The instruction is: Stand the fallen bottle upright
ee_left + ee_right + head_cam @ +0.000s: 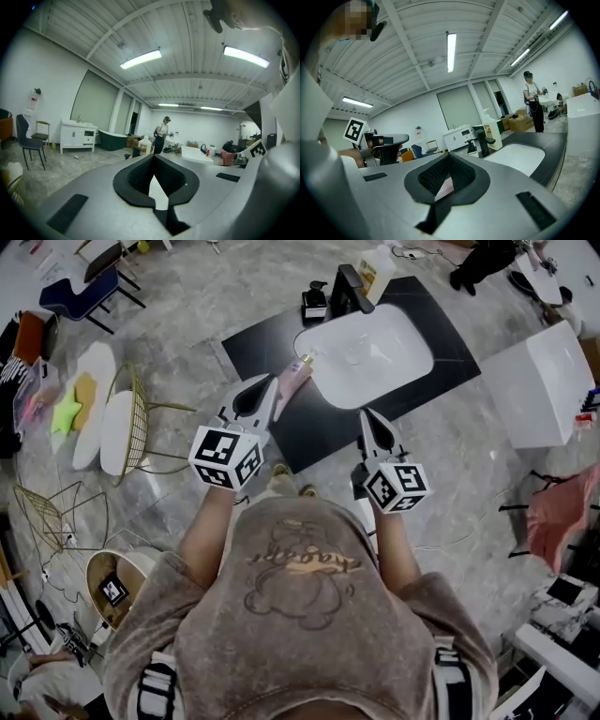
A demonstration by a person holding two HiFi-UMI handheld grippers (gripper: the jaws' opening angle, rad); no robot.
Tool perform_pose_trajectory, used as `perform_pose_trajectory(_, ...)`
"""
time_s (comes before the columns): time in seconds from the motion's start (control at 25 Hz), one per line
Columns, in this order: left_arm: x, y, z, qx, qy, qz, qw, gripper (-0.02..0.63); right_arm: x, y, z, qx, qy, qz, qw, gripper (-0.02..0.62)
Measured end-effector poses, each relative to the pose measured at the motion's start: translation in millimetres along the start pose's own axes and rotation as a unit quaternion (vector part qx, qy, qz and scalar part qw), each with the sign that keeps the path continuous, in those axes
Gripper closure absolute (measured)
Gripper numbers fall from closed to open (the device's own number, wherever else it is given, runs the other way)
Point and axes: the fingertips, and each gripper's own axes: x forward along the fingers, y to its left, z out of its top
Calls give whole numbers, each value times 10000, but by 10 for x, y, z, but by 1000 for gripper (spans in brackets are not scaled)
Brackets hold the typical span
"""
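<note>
From overhead, the pink bottle lies on its side on the black counter at upper centre, beside the white basin and near the left gripper. That gripper and the right gripper are both closed, holding nothing. Only the right gripper view catches a pink sliver beyond its jaws, probably the bottle.

White sink set in a black table; black tap and white soap jug at its far edge; gold wire chair at left.
</note>
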Motion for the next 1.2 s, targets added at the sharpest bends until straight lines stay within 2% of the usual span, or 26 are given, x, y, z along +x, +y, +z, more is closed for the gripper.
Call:
perform_pose_trajectory(0.2,241,190,-4,25,114,-174,9998,588,252,-77,95,48,-107,-252,9996,598)
perform_pose_trajectory(0.4,391,273,21,77,138,-516,9985,588,398,-62,130,57,-203,-429,9989,598)
perform_pose_trajectory(0.76,760,339,21,125,383,-686,9968,581,524,-229,191,93,-209,-528,9983,598)
perform_pose_trajectory(1.0,968,322,45,148,491,-653,9965,499,580,-402,238,101,-147,-440,9989,598)
perform_pose_trajectory(1.2,1182,343,-69,207,838,-678,9940,417,658,-530,262,123,-146,-347,9992,598)
